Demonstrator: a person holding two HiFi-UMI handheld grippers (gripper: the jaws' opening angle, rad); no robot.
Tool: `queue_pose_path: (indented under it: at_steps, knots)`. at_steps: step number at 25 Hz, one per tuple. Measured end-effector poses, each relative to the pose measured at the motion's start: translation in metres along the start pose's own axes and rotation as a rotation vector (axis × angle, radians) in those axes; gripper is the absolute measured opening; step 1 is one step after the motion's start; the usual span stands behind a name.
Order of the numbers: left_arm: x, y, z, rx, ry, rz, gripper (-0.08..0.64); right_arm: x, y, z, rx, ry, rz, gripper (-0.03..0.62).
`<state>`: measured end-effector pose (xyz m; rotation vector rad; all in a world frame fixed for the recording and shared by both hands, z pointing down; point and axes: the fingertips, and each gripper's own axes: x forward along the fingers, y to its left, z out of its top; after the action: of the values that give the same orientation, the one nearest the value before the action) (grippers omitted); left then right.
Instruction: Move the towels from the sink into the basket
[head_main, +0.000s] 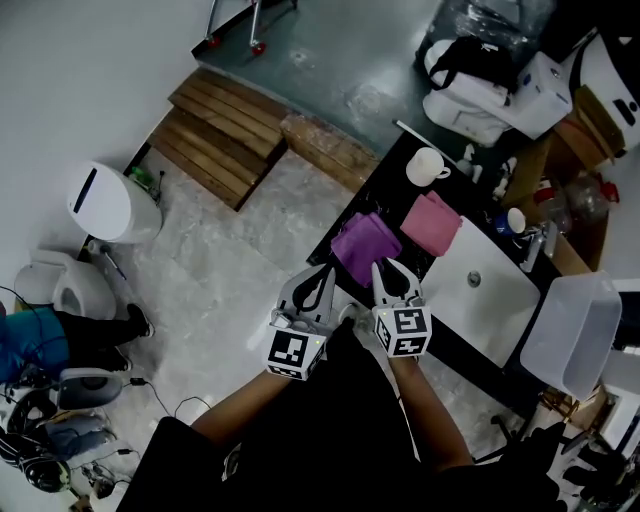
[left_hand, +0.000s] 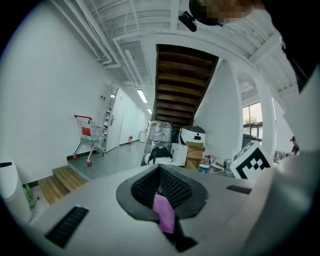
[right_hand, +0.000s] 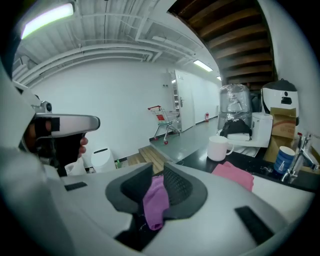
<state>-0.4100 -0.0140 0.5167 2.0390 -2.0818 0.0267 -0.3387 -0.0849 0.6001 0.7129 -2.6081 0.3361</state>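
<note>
Grasping step: the purple towel lies at the tabletop's edge, left of the sink. The left tool pinches it; the right tool seemingly does too, perhaps loosely. Next, probably a firm lift across to the basket.

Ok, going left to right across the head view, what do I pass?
White bin → wooden steps → purple towel → pink towel → clear plastic basket.
</note>
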Motion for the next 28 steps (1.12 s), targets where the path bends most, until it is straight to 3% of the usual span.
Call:
queue_pose_path:
  at_steps: [2,6,10,17,28]
  knots:
    - [0.006,0.003,-0.001,-0.004,0.003,0.022,0.005,0.012,-0.005,-0.006,-0.003,0.025,0.021,0.131]
    - [0.018,0.001,-0.003,-0.027,0.006,0.040,0.005,0.035,-0.013,-0.025,-0.017,0.091,0.056,0.175]
    - [0.021,-0.001,-0.003,-0.031,-0.011,0.056,0.005,0.055,-0.019,-0.048,-0.043,0.162,0.075,0.277]
    - [0.026,-0.003,-0.008,-0.023,0.008,0.086,0.005,0.087,-0.016,-0.080,-0.066,0.271,0.135,0.319]
    - [0.025,0.002,-0.016,-0.048,0.027,0.107,0.005,0.107,-0.017,-0.106,-0.129,0.370,0.103,0.338]
